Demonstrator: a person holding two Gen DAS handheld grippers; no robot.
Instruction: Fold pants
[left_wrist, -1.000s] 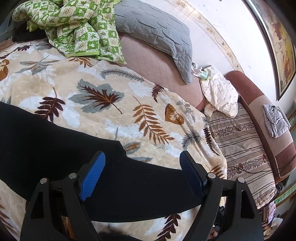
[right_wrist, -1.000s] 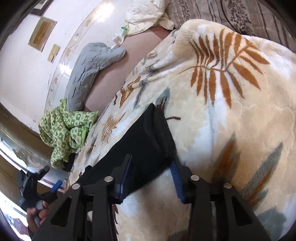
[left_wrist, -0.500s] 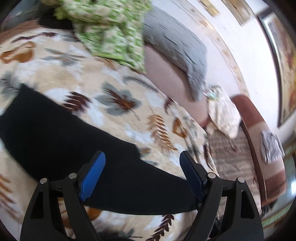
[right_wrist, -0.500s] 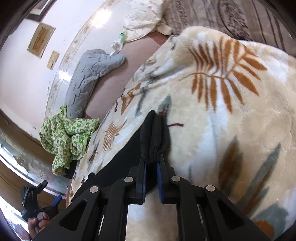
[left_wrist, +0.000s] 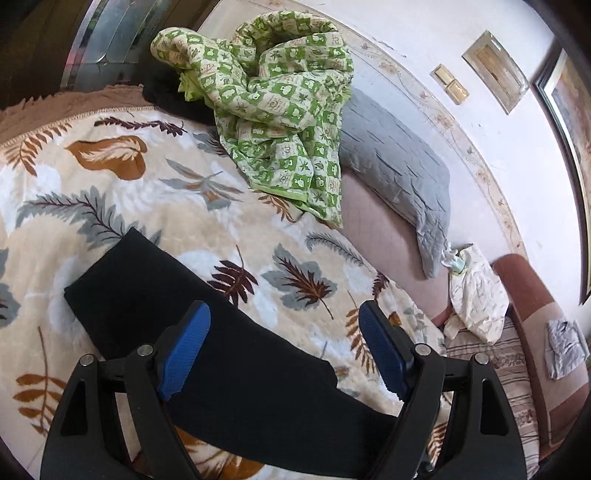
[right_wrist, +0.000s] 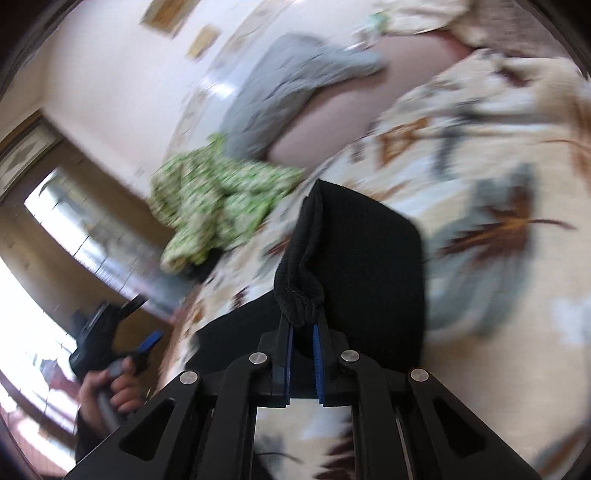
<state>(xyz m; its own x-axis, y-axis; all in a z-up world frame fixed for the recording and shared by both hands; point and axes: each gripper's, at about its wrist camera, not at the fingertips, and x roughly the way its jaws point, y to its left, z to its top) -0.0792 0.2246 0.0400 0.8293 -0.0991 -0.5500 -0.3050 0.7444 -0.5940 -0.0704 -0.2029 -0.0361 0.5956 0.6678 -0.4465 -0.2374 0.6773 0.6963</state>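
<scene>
From the left wrist, the pants lay across the blanket, the left gripper gaping above them, pads clear. From the right wrist (blurred), the right gripper pinched a bunched pants edge, lifted off the blanket.

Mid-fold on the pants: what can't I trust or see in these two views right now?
- Right wrist view: motion blur smears the blanket and green quilt.
- Left wrist view: the pants run off the bottom edge behind the open left hand-held gripper; that end is hidden.
- Right hand-held gripper pinches a bunched fold; the layer count is unreadable.
</scene>
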